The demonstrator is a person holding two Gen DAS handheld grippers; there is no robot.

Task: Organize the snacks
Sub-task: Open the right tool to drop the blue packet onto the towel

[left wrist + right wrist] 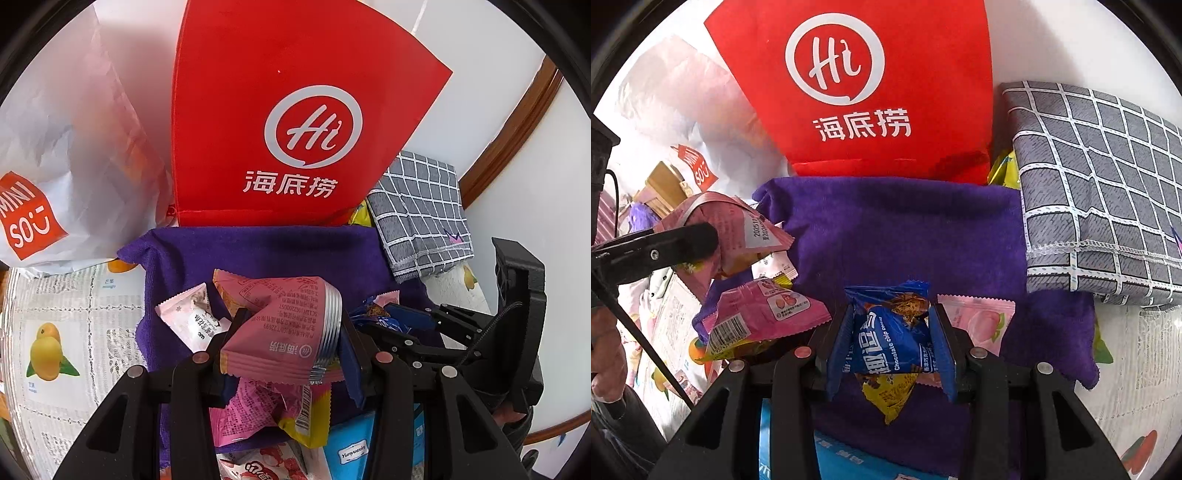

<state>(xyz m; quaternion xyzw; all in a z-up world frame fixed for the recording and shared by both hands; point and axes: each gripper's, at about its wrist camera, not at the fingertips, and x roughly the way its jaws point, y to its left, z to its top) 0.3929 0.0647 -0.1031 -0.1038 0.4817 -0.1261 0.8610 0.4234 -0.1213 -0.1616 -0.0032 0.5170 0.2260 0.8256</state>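
Purple cloth lies below red bag | left gripper clamps pink packet above cloth | right gripper clamps blue cookie packet above cloth | second pink packet lies on cloth's left edge | checked cloth at right

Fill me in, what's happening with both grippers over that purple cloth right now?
A person is sorting snacks with a gripper in each hand. The left gripper is clamped on a pink snack packet, held above the purple cloth. The right gripper is clamped on a blue chocolate chip cookie packet. More packets lie loose on the cloth, and a red paper bag stands behind it, beside a folded grey checked cloth.
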